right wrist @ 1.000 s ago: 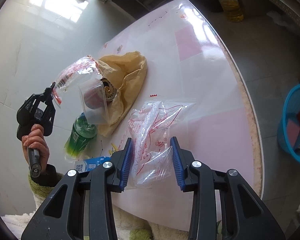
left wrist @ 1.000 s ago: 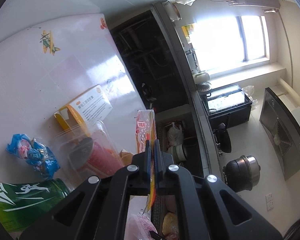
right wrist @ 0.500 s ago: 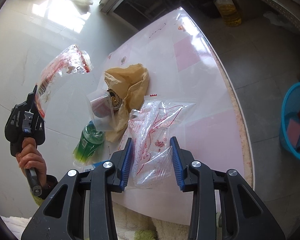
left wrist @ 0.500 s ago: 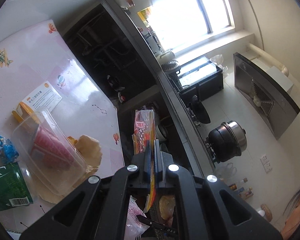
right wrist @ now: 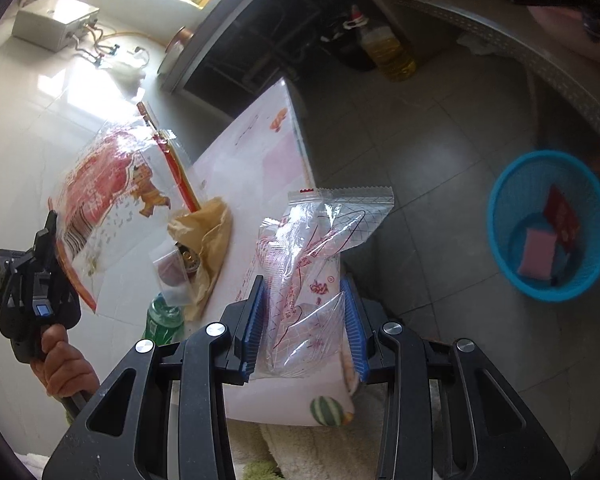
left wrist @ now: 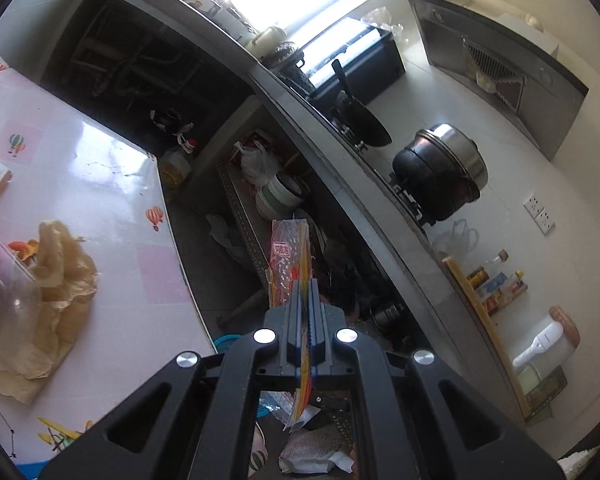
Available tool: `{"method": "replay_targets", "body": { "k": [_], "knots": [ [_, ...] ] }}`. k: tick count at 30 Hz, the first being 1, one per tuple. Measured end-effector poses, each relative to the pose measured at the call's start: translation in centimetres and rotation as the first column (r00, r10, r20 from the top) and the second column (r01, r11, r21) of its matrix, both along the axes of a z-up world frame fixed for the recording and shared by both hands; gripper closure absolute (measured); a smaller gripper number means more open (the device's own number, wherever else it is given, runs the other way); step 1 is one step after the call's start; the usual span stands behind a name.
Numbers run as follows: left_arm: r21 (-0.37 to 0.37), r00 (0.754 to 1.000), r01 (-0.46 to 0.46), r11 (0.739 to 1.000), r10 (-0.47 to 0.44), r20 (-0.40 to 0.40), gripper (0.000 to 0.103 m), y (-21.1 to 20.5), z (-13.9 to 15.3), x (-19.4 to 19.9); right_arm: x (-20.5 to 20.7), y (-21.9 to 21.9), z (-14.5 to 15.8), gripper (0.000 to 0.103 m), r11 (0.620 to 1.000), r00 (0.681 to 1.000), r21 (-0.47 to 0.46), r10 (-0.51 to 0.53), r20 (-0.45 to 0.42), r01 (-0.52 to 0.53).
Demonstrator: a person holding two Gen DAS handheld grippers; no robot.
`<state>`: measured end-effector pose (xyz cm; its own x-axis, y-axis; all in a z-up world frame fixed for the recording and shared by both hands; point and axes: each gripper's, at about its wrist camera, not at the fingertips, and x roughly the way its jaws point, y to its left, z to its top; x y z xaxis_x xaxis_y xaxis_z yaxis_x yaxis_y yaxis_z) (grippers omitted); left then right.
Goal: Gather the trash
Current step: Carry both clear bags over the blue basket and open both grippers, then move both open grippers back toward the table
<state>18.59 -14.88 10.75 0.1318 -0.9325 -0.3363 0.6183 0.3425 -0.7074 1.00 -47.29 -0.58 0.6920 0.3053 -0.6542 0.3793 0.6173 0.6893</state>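
On the far left, a hand [right wrist: 62, 360] holds the left gripper [right wrist: 50, 226] up beside the tabletop [right wrist: 268, 148]. Its jaws are pinched tight on the corner of a red wrapper [right wrist: 112, 184], which stands up tall from the jaws, long side pointing up and away.

In the middle, the right gripper [right wrist: 302, 312] has its jaws part way apart, squeezing a clear bag [right wrist: 316, 248]. The bag stands up too, its zigzag top highest.

On the right, down on the floor, sits the blue bin [right wrist: 504, 208] with some scraps inside.

Both pieces look picked up. I think the carrying step is on. Next, each must swing over the bin, then the jaws let go.
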Motion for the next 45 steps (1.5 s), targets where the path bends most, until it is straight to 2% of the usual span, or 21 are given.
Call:
{"method": "replay_targets", "body": {
  "k": [5, 10, 13, 18, 21, 23, 27, 29, 30, 31, 32, 34, 37, 42, 45],
  "knots": [
    [0.095, 0.995, 0.069, 0.993, -0.074, 0.059, 0.101, -6.0, -1.0, -2.3, -3.0, -3.4, -1.1, 0.068, 0.993, 0.992, -0.020, -0.121, -0.044, 0.120],
    [0.210, 0.984, 0.141, 0.968, -0.161, 0.082, 0.101, -12.4, -2.5, -4.3, -5.9, -6.1, -2.6, 0.068, 0.968, 0.962, -0.064, -0.250, -0.107, 0.244],
    [0.313, 0.975, 0.164, 0.935, -0.202, 0.093, 0.101, -16.6, -3.9, -5.5, -7.7, -7.7, -3.9, 0.068, 0.947, 0.937, -0.084, -0.320, -0.141, 0.311],
    [0.435, 0.958, 0.238, 0.869, -0.283, 0.041, 0.101, -22.6, -7.5, -7.0, -10.0, -9.8, -6.8, 0.068, 0.921, 0.900, -0.077, -0.389, -0.198, 0.381],
    [0.522, 0.954, 0.251, 0.815, -0.300, 0.009, 0.101, -26.1, -10.2, -7.5, -9.8, -10.7, -9.0, 0.068, 0.915, 0.884, -0.057, -0.402, -0.239, 0.401],
    [0.556, 0.950, 0.267, 0.787, -0.313, -0.013, 0.101, -28.2, -12.0, -7.8, -9.4, -11.3, -10.5, 0.068, 0.911, 0.874, -0.053, -0.407, -0.266, 0.408],
    [0.618, 0.943, 0.262, 0.741, -0.334, 0.000, 0.100, -31.5, -14.7, -8.4, -7.6, -12.4, -12.7, 0.065, 0.910, 0.860, -0.080, -0.410, -0.305, 0.406],
    [0.643, 0.937, 0.262, 0.720, -0.348, 0.007, 0.096, -33.0, -16.1, -8.3, -6.4, -13.1, -13.8, 0.062, 0.916, 0.862, -0.096, -0.399, -0.313, 0.389],
    [0.656, 0.939, 0.249, 0.712, -0.343, 0.015, 0.086, -33.5, -16.6, -8.0, -5.7, -13.5, -14.4, 0.054, 0.916, 0.860, -0.119, -0.400, -0.318, 0.383],
    [0.668, 0.944, 0.229, 0.708, -0.330, 0.027, 0.075, -33.8, -17.3, -7.8, -5.2, -13.8, -14.9, 0.050, 0.918, 0.860, -0.141, -0.398, -0.319, 0.372],
    [0.674, 0.950, 0.208, 0.709, -0.311, 0.035, 0.072, -34.0, -17.7, -7.6, -4.5, -14.1, -15.5, 0.047, 0.922, 0.865, -0.166, -0.386, -0.321, 0.350],
    [0.669, 0.958, 0.193, 0.718, -0.285, 0.029, 0.071, -33.8, -18.1, -7.3, -3.7, -14.4, -16.8, 0.046, 0.924, 0.858, -0.209, -0.376, -0.351, 0.319],
    [0.657, 0.962, 0.191, 0.729, -0.272, 0.023, 0.069, -32.8, -17.8, -6.9, -4.1, -14.4, -18.2, 0.046, 0.929, 0.850, -0.202, -0.367, -0.379, 0.311],
    [0.648, 0.966, 0.156, 0.746, -0.253, 0.060, 0.067, -30.7, -16.0, -6.5, -6.0, -13.1, -18.0, 0.044, 0.925, 0.853, -0.202, -0.375, -0.362, 0.321],
    [0.631, 0.968, 0.143, 0.763, -0.242, 0.073, 0.062, -29.3, -14.4, -6.5, -7.4, -12.3, -17.3, 0.044, 0.922, 0.854, -0.202, -0.383, -0.352, 0.330]
  ]
}}
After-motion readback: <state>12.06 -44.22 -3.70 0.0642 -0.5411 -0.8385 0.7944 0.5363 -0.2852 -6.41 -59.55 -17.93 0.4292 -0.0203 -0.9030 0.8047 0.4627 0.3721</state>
